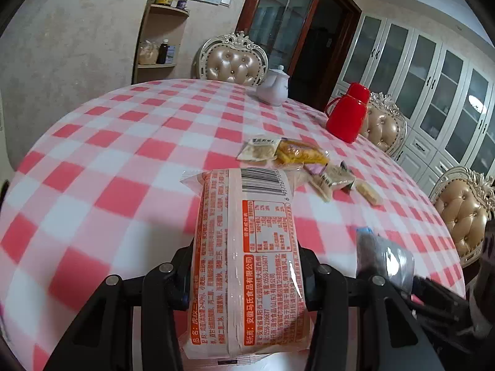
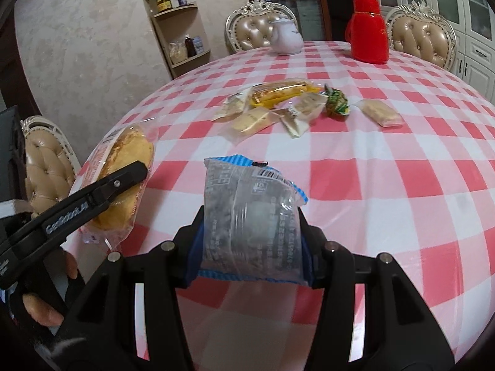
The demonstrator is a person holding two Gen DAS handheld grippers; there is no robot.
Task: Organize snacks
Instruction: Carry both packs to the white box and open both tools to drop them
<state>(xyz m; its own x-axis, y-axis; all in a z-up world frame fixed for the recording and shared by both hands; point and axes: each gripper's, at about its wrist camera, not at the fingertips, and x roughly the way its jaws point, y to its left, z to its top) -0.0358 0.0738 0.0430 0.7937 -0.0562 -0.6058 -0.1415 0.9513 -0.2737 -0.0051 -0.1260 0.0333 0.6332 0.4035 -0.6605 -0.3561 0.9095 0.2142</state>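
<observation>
An orange-printed bread packet [image 1: 244, 262] sits clamped in the left gripper [image 1: 247, 278] above the checked tablecloth [image 1: 108, 154]. The right gripper [image 2: 250, 247] grasps a blue-edged dark snack bag [image 2: 250, 216]. Loose snacks [image 2: 278, 105] lie at twelve o'clock, a red flask [image 2: 368, 34] beyond.

Glossy crinkled clear plastic bread wrapper [image 1: 244, 256], shiny translucent film dark snack pack [image 2: 252, 216], matt black plastic tongs [image 1: 247, 281] with metal pins, smooth checked cloth on table [image 1: 123, 160], glossy red plastic flask [image 1: 348, 113], glazed white teapot [image 1: 273, 88]
</observation>
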